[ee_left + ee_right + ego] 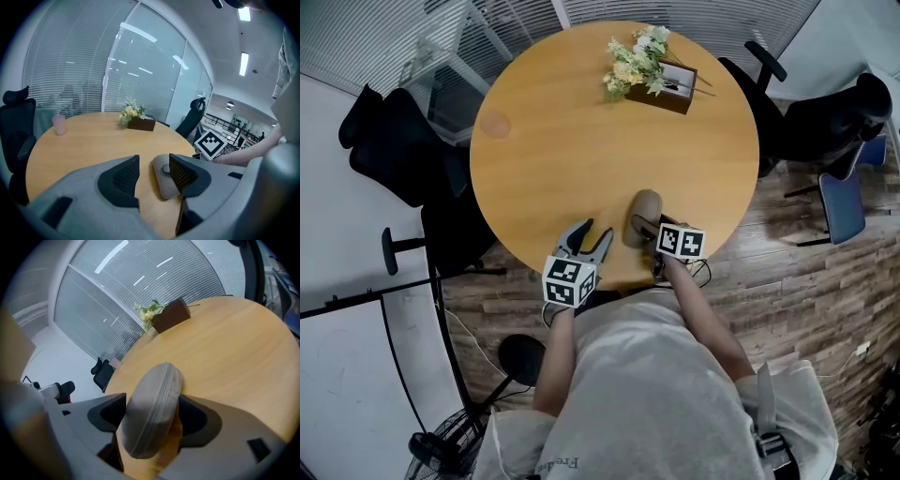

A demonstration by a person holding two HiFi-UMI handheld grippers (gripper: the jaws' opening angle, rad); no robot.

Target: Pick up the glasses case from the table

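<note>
Site: round wooden table, seen from above; the person stands at its near edge.
Glasses case: grey, soft-looking, oval, with a seam running round its edge. It lies on the table near the near edge, right of centre, its long axis pointing away from the person.
Right gripper: jaws spread wide with the near end of the case between them. The case fills most of the gap. A sliver of tabletop shows between it and one pad, and no squeeze is evident. Its marker cube sits just behind the case.
Left gripper: jaws apart, with only bare tabletop in the gap. It is poised low over the table just left of the case. In the left gripper view the case lies flat just beyond the right-hand jaw.
Far side of table: dark brown box with a bunch of pale flowers at its left end, well apart from the case.
Left side of table: pink cup, standing alone near the rim.
Surroundings: black office chairs round the table, slatted blinds behind it, wood-plank floor.
</note>
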